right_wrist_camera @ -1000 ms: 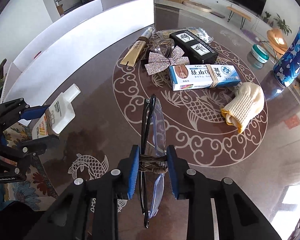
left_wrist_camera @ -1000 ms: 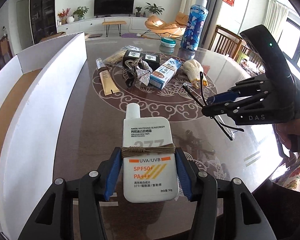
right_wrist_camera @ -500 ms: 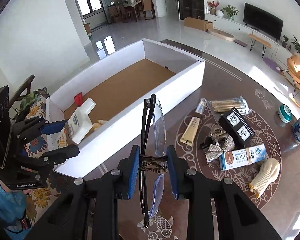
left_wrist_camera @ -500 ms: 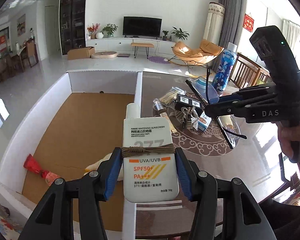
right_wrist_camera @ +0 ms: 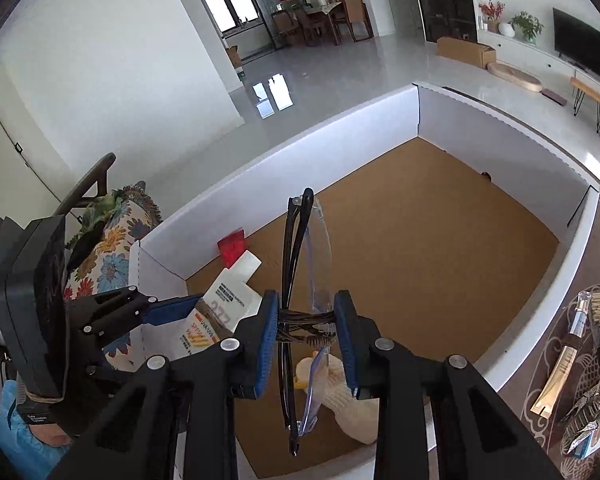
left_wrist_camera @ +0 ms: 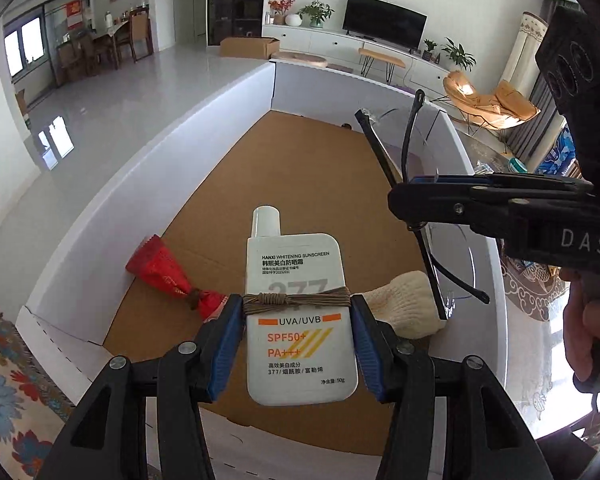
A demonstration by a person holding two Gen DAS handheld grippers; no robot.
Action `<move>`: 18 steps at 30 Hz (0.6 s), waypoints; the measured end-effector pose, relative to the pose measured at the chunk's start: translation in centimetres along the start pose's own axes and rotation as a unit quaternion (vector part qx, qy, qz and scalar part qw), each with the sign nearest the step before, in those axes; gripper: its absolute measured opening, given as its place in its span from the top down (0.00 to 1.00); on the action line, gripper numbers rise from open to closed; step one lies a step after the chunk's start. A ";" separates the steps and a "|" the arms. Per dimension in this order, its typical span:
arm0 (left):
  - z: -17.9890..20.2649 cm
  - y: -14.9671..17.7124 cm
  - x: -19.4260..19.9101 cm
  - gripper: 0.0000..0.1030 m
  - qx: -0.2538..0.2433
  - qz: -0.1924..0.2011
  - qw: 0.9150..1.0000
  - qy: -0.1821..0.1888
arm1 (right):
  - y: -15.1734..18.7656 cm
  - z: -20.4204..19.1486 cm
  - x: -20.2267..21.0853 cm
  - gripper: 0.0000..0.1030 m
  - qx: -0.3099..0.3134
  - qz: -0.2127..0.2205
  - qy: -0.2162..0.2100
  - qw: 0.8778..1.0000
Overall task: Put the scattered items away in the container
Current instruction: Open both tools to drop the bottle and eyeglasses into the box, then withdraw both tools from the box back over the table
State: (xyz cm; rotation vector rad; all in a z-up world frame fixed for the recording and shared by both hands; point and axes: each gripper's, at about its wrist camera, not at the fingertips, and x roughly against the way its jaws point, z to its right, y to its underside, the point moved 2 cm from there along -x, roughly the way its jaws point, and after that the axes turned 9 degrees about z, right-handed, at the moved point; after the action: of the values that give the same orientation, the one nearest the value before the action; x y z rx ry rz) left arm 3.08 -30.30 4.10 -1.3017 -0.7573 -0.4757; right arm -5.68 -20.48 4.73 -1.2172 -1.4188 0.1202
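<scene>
A home living room: television [left_wrist_camera: 384,20], lounge chair [left_wrist_camera: 488,102], dining table [right_wrist_camera: 320,10]

My left jaws clamp a white sunscreen bottle [left_wrist_camera: 300,312], my right jaws folded safety glasses [right_wrist_camera: 300,312], both above the white cardboard box [left_wrist_camera: 172,152]

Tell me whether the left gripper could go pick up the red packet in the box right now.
Probably not yet: the left gripper is shut on the sunscreen bottle. The red packet lies uncovered on the box floor, so once the bottle is released the way looks free.
</scene>
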 end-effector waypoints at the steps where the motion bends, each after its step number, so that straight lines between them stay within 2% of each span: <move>1: -0.2 0.2 -0.4 0.48 0.000 -0.006 1.000 -0.009 | 0.2 0.5 -0.7 0.69 -0.009 0.002 0.003 1.000; 3: -0.6 0.4 -1.0 0.47 0.002 -0.017 1.000 -0.021 | 0.6 1.5 -1.8 0.43 -0.034 -0.002 0.002 0.999; 4: -0.7 0.5 -1.2 0.44 0.005 -0.019 1.000 -0.024 | 0.8 2.2 -2.1 0.17 -0.048 -0.001 0.003 0.999; 5: -1.0 0.7 -1.1 0.38 0.010 -0.020 0.999 -0.025 | 0.9 2.7 -1.9 0.09 -0.059 0.008 0.002 0.998; 7: -1.4 1.0 -0.5 0.37 0.020 -0.011 0.999 -0.025 | 1.1 3.2 -0.8 0.09 -0.065 0.027 0.001 0.998; 11: 0.2 1.2 1.6 0.36 0.019 0.023 0.999 -0.019 | 2.2 4.0 4.7 0.07 -0.037 0.099 0.028 0.994; 13: 2.6 1.1 3.2 0.36 -0.004 0.046 0.999 0.001 | 4.3 4.8 8.0 0.00 -0.020 0.130 0.068 0.989; 16: 7.9 1.3 6.1 0.35 -0.053 0.075 0.994 0.054 | 9.3 7.8 12.5 0.00 -0.021 0.143 0.143 0.979; 18: 12.1 1.8 7.5 0.21 -0.090 0.087 0.988 0.093 | 13.5 10.7 15.1 0.00 -0.032 0.134 0.202 0.970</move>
State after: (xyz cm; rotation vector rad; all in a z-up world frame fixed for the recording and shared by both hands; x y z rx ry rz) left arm 6.68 -17.44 9.38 -1.4544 -0.4482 -0.5244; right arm -2.43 2.03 2.47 -1.3924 -0.9075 0.0106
